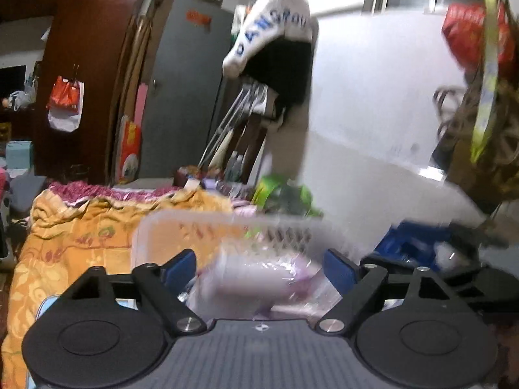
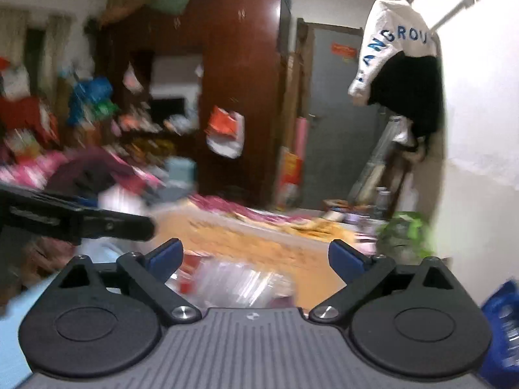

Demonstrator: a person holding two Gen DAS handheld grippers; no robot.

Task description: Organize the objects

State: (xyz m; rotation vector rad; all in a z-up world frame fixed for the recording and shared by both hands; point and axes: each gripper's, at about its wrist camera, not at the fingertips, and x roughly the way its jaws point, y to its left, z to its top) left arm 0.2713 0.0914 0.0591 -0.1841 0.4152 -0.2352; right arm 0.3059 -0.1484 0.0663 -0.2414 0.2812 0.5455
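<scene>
Both the left gripper (image 1: 259, 267) and right gripper (image 2: 256, 259) have jaws spread, pinching nothing. At lower centre, a clear plastic bag (image 1: 256, 282) lies on the orange bedspread (image 1: 71, 233) before a translucent basket (image 1: 227, 230). It looks light, floppy, slippery; a bunched edge seems best.
</scene>
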